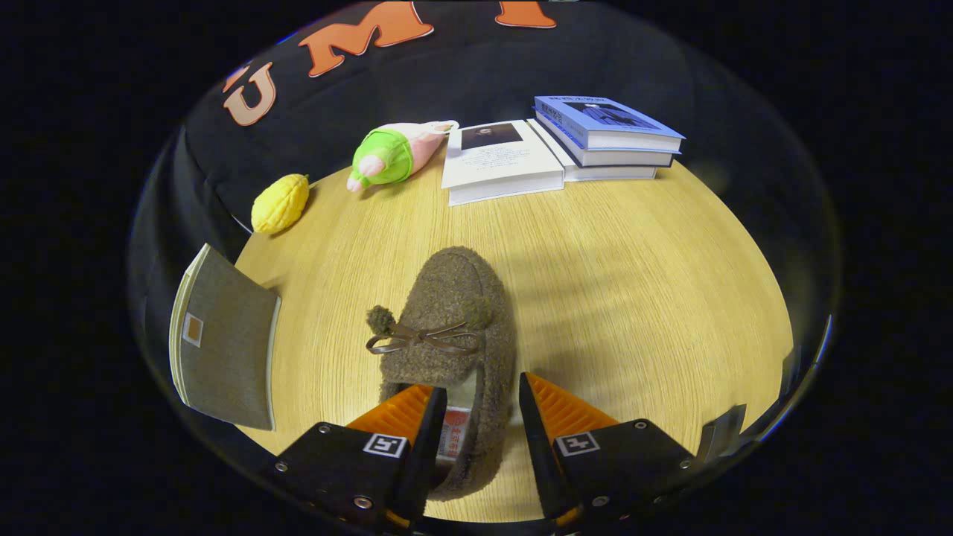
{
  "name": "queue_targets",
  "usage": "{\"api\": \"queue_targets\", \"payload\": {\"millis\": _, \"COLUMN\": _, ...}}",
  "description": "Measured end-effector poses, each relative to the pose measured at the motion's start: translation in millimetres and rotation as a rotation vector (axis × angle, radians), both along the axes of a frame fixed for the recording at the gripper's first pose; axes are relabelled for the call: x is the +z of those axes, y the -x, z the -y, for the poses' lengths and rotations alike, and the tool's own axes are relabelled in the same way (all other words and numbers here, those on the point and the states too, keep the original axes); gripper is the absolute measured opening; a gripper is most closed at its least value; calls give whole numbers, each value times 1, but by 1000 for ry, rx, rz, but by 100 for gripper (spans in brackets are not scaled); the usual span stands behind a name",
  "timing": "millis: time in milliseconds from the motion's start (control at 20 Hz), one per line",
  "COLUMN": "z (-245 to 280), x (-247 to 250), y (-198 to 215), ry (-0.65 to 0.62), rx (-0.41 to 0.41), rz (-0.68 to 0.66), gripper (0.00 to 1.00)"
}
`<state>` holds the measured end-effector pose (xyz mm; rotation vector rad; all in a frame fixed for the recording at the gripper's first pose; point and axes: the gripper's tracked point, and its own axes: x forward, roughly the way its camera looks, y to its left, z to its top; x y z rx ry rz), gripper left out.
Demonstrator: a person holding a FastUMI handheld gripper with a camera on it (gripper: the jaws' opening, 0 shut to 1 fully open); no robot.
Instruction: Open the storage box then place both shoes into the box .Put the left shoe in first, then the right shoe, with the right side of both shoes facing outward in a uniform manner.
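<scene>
- Gripper [482,402] sits low over the wooden table [633,298], pointing along the table top toward the far wall
- Fingers stand apart with a clear gap between them; the left finger [432,417] looks to be over or inside the shoe's opening, the right finger [532,417] just outside the shoe's right wall
- I cannot tell whether either finger touches the fleece yet; not clamped, as far as the view shows
- Brown fleece slipper [447,313] lies on the table, heel end between the fingers, toe running straight ahead beyond them
- Long axis of the slipper is roughly in line with the gripper's own forward axis, leaning slightly to the right toward the toe
- Thin bow [424,339] with a pompom crosses the top, just ahead of the fingertips
- A label shows inside the heel opening, between the fingers
- Judgement: the fingers straddle the slipper's right side wall near the heel; closing would pinch that wall, so the step in hand reads as taking hold of a shoe
- Grey flat panel [223,342] lies left of the slipper, apart from it; possibly the storage box or its lid, cannot confirm
- Beyond the toe, well apart: stacked books [603,138], a green-and-pink plush toy [391,152], a yellow corn-like toy [279,202]
- Risk, as judgement: soft fleece wall may fold or slip in a one-wall pinch
</scene>
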<state>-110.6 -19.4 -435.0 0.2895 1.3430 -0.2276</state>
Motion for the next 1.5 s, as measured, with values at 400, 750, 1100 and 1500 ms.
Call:
{"api": "queue_targets", "payload": {"millis": 400, "z": 6, "x": -25, "y": -2, "ry": -58, "rx": -124, "rz": 9, "gripper": 14}}
{"api": "queue_targets", "payload": {"millis": 750, "z": 4, "x": -2, "y": -12, "ry": -81, "rx": -173, "rz": 40, "gripper": 4}}
{"api": "queue_targets", "payload": {"millis": 1100, "z": -40, "x": 49, "y": -45, "ry": -133, "rx": -101, "rz": 131, "gripper": 4}}
{"api": "queue_targets", "payload": {"millis": 1500, "z": -128, "x": 102, "y": -75, "ry": -195, "rx": 51, "rz": 219, "gripper": 4}}
